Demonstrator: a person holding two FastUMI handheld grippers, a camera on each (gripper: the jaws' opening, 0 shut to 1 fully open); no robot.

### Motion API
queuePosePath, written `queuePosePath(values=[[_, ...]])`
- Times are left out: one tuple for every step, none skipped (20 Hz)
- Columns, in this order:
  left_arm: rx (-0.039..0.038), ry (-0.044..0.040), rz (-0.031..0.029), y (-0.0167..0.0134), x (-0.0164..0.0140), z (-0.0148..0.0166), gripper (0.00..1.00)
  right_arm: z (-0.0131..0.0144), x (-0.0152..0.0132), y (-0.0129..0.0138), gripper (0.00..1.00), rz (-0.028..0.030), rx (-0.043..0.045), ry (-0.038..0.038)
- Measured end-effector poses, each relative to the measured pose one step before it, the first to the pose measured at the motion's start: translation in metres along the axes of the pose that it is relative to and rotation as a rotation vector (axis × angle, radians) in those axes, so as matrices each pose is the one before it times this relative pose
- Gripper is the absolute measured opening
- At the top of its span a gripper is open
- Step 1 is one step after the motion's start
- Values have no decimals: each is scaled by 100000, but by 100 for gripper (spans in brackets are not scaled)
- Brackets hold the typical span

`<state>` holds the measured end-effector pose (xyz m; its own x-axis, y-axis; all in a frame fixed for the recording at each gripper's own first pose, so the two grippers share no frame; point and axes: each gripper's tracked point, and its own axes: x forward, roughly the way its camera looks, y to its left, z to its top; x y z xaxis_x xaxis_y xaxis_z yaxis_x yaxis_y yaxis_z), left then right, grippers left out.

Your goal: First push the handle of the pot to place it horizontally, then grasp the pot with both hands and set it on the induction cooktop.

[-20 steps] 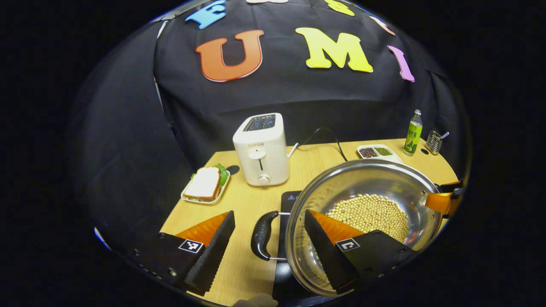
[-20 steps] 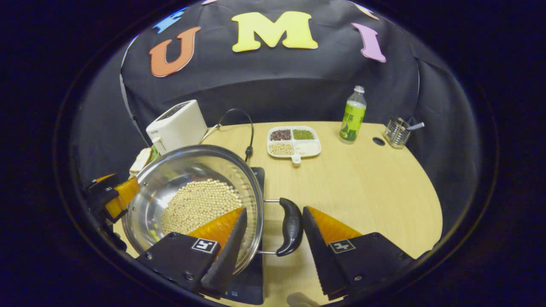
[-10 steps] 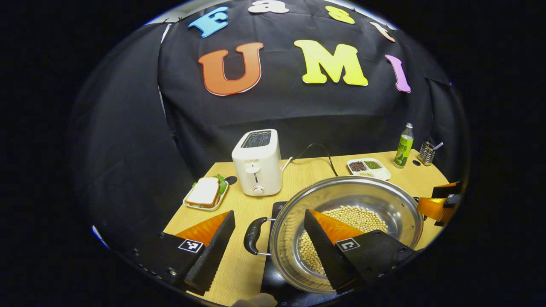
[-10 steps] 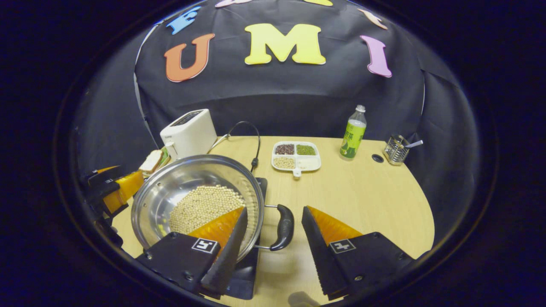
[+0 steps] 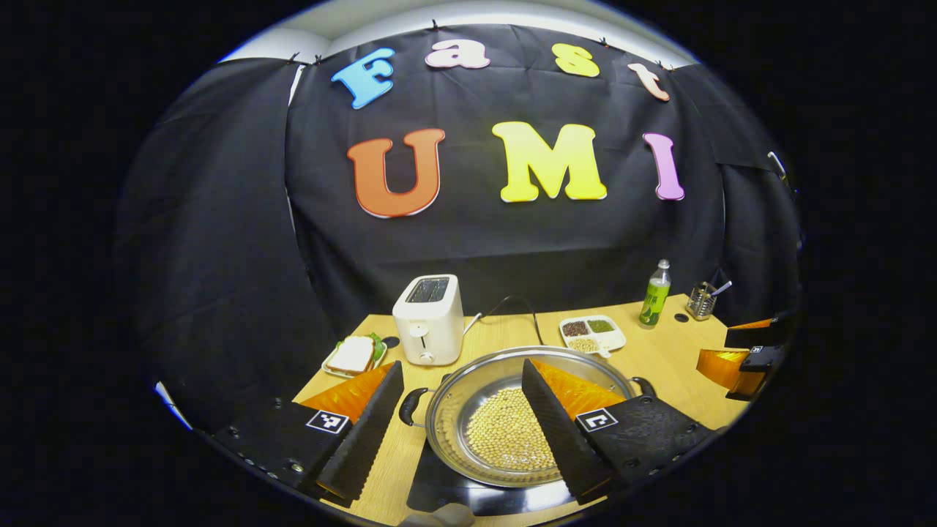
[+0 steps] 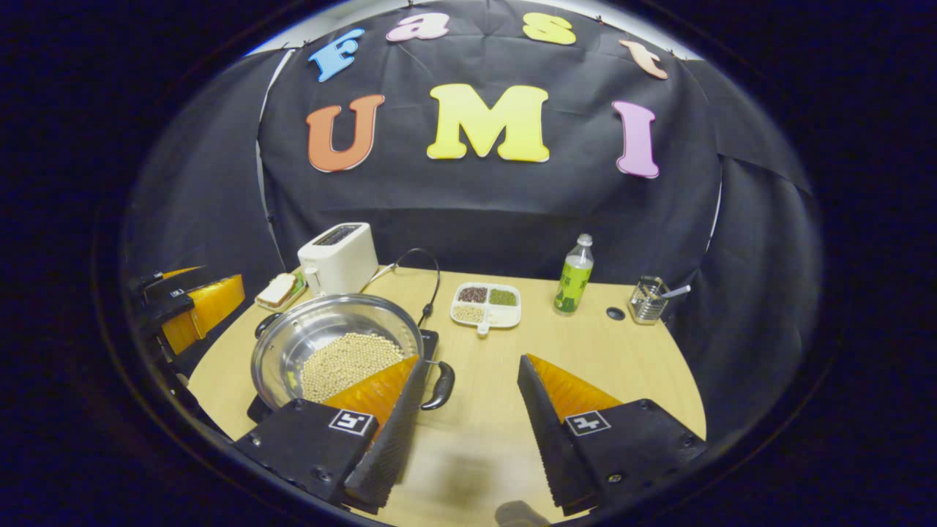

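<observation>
A steel pot (image 5: 446, 395) holding pale beans rests on the black induction cooktop (image 5: 454, 494), its black side handles (image 5: 410, 405) pointing left and right. My left gripper (image 5: 461, 366) hovers open above and behind the pot, touching nothing. In the right gripper view the pot (image 6: 293, 344) sits low on the left atop the cooktop (image 6: 430, 339), one handle (image 6: 441, 384) just ahead of my left finger. My right gripper (image 6: 469, 359) is open and empty, off to the pot's right. Each gripper is also visible from the other's view, the right gripper (image 5: 739, 359) and the left gripper (image 6: 194, 307).
Behind the pot stand a white toaster (image 5: 428, 320) with its cord, a sandwich plate (image 5: 353, 356), a divided dish of beans (image 5: 593, 333), a green bottle (image 5: 656, 294) and a wire holder (image 5: 704, 300). Bare wooden tabletop (image 6: 585, 351) lies right of the cooktop.
Both grippers have drawn back and upward, away from the pot's handles they straddled a second ago. The pot stays on the cooktop and looks smaller and farther.
</observation>
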<state>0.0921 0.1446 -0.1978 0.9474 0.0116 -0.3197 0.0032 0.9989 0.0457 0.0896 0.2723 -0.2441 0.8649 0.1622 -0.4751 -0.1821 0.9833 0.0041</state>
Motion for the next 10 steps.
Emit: queuePosePath(values=[[835,-1810,109,-733,-935,987,96,478,-1129,-657,82,446,-308,-1343],[-433,-1811,-632,-976,-972,890,96,586,-1256,-850,84,374,-211,-2124],[-1091,-1094,-840,-1194,-1017,908,96,818,-1246,-962,88,142,-557,-2289],[-592,-1247,-157,-984,-1077,880,96,937,-1292,-1124,92,-179,-876,-2554],[-357,-882,-365,-1017,-1082,882,96,1001,-1365,-1288,93,-611,-625,-3215],[-25,-2322,-1078,-1244,-1354,1393,96,1177,-1319,-1270,96,-183,120,-2739],[-296,-1525,-833,-1091,-939,1168,96,996,-1331,-1190,98,-175,213,-2708],[-681,-2182,-500,-1025,-1019,1262,96,1126,-1334,-1439,98,-438,148,-2773],[-915,-1244,-768,-1052,-960,1209,96,1147,-1183,-1681,98,-884,31,-2353],[-966,-1850,-281,-992,-904,1174,96,1077,-1198,-1584,98,-566,817,-2703]])
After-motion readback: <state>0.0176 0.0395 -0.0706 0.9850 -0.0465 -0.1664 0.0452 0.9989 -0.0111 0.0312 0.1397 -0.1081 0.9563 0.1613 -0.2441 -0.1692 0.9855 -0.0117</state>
